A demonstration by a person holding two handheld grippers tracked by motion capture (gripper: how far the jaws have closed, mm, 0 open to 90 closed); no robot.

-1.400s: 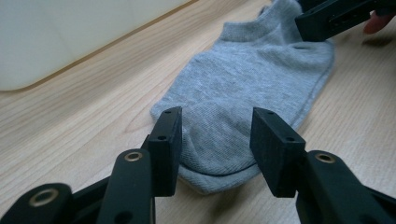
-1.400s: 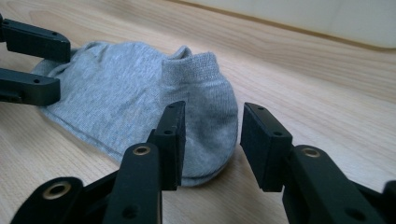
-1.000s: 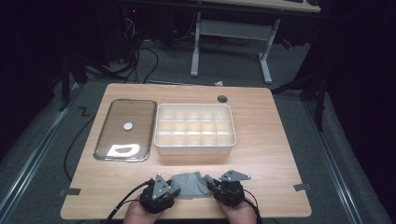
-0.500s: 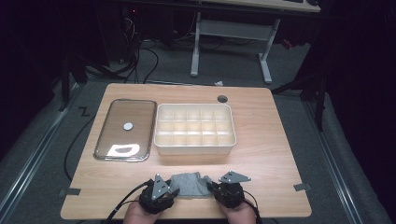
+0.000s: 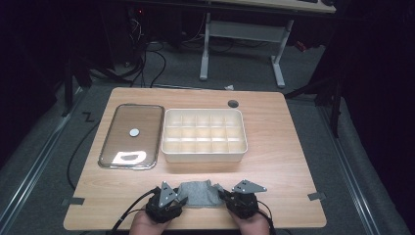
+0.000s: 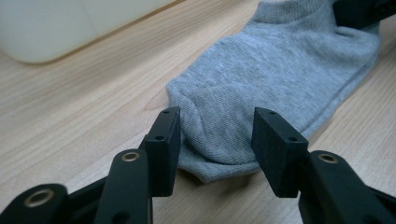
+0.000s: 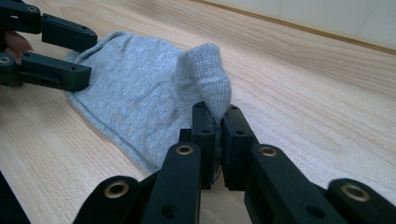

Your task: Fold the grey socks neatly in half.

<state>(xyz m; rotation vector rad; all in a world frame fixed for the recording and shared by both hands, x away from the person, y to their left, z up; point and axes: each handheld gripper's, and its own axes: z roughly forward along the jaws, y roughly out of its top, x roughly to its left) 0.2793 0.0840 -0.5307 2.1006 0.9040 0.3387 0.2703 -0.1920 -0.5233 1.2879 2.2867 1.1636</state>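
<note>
A grey ankle sock (image 5: 198,194) lies flat near the table's front edge, between my two grippers. My left gripper (image 5: 180,198) is at its left end. In the left gripper view the jaws (image 6: 215,128) stand apart on either side of the sock's rounded end (image 6: 261,79). They have just been opening, and the pads do not press on it. My right gripper (image 5: 223,197) is at the sock's right end. Its jaws (image 7: 217,119) have just been closing and now pinch a raised fold of the sock (image 7: 205,70).
A cream box (image 5: 204,155) with several compartments stands at mid table. A clear lid with a metal rim (image 5: 131,134) lies to its left. A cable hole (image 5: 233,103) sits at the back. Tape marks (image 5: 317,196) are near the front corners.
</note>
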